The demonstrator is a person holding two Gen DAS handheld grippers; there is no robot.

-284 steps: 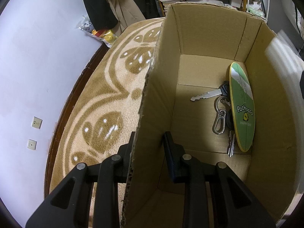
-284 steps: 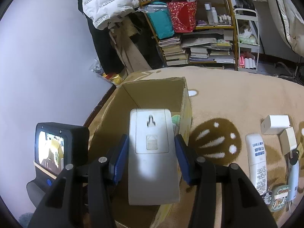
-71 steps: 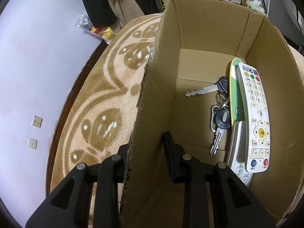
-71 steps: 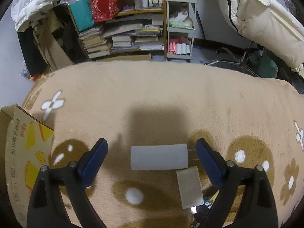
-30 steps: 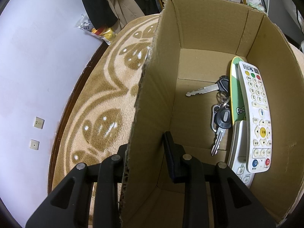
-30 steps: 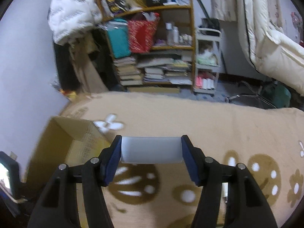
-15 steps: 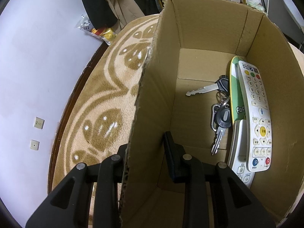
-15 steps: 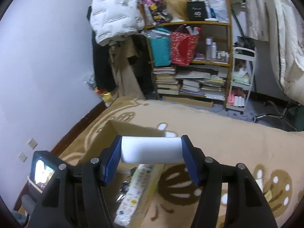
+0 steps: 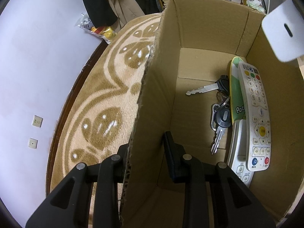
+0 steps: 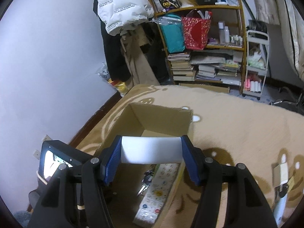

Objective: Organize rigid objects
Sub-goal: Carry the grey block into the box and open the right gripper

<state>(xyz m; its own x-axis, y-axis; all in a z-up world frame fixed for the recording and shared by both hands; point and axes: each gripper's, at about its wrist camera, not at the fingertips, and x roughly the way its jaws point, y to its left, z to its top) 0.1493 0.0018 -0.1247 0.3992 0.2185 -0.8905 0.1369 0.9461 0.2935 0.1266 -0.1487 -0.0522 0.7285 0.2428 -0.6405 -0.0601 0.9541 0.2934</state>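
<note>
My left gripper [image 9: 146,146] is shut on the near left wall of an open cardboard box [image 9: 152,98], one finger outside and one inside. On the box floor lie a bunch of keys [image 9: 218,114], a green oval board [image 9: 234,87], a white remote [image 9: 256,114] and a second white device [image 9: 238,152] under it. My right gripper [image 10: 151,151] is shut on a white rounded block [image 10: 151,150], held crosswise above the cardboard box [image 10: 157,117]. That white block [image 9: 283,32] shows at the top right of the left wrist view, over the box's right wall.
The box stands on a tan patterned rug [image 10: 237,125] near a lilac wall [image 9: 38,57]. Small white boxes [image 10: 283,172] and other items lie on the rug to the right. A crowded bookshelf [image 10: 205,57] and a white cart [image 10: 256,64] stand behind.
My right gripper closed on the white block on the rug, lifted it and carried it left over the box. The left gripper has kept its hold on the box wall.
</note>
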